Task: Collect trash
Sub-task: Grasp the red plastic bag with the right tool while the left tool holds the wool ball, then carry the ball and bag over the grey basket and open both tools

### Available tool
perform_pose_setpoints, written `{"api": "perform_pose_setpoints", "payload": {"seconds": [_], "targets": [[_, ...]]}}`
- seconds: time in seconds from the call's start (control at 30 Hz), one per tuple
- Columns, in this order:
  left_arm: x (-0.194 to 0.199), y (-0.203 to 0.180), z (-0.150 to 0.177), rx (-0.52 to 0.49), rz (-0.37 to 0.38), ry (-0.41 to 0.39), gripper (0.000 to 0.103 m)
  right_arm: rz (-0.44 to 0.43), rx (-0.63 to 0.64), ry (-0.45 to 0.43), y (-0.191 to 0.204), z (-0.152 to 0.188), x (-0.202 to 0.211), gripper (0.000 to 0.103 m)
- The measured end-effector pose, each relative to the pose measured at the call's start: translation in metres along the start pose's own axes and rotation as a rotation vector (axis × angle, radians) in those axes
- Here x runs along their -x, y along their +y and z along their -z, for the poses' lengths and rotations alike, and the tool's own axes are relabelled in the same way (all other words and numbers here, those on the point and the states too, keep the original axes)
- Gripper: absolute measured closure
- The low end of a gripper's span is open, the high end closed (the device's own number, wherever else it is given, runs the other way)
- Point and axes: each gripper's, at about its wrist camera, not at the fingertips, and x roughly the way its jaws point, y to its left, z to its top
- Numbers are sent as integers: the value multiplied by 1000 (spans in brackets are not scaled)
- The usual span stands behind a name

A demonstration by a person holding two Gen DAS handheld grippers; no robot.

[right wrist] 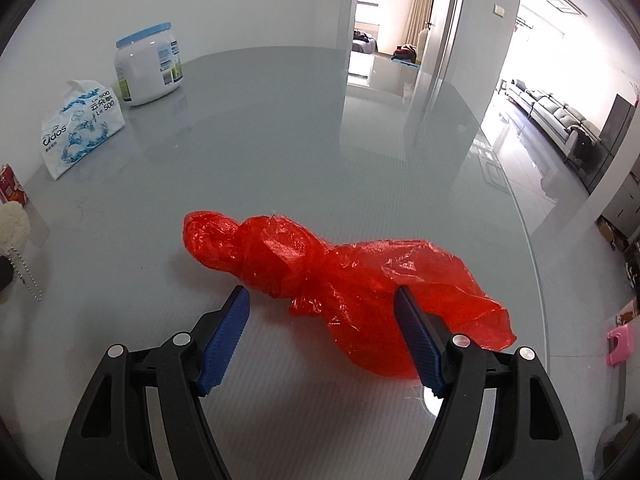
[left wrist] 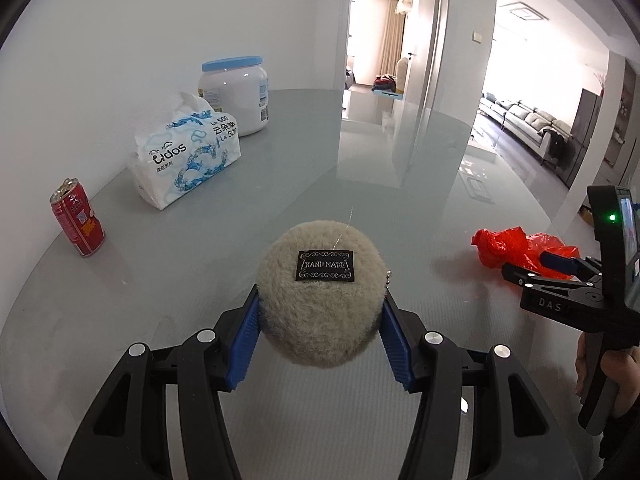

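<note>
My left gripper [left wrist: 320, 300] is shut on a round beige fuzzy pouch [left wrist: 320, 300] with a black "HAND MADE" label, held over the grey glass table [left wrist: 360, 184]. A crumpled red plastic bag [right wrist: 344, 276] lies on the table; it also shows in the left wrist view [left wrist: 516, 246]. My right gripper [right wrist: 322, 294] is open, its blue pads on either side of the bag's near part. A red drink can [left wrist: 78, 222] stands upright at the table's left edge. The pouch's edge and bead chain show at the far left of the right wrist view [right wrist: 14, 224].
A tissue pack [left wrist: 186, 154] and a white jar with a blue lid [left wrist: 236, 94] stand at the back left by the wall. The table's curved right edge [right wrist: 536, 264] drops to the floor. A doorway and a sofa lie beyond.
</note>
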Motion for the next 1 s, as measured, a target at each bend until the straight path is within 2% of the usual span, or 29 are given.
{"api": "perform_pose_setpoints", "payload": {"seconds": [0.07, 0.17, 0.23, 0.3, 0.4, 0.67, 1.0], "targets": [[-1, -1, 0, 1, 6, 6, 49, 2, -3, 3, 0, -1, -5, 34], [-3, -2, 1, -2, 14, 14, 49, 2, -16, 27, -3, 2, -13, 60], [-4, -2, 1, 0, 27, 21, 49, -4, -34, 13, -4, 5, -12, 64], [-3, -4, 2, -3, 36, 24, 49, -9, -55, 13, -5, 7, -8, 88], [-1, -8, 4, -13, 43, 19, 49, -54, -114, -8, -12, 14, 8, 91], [6, -26, 12, -66, 58, 1, 49, -90, -208, -82, -23, 54, 76, 91], [35, -83, 34, -169, 122, -16, 49, -23, -365, -122, -60, 149, 151, 91]]}}
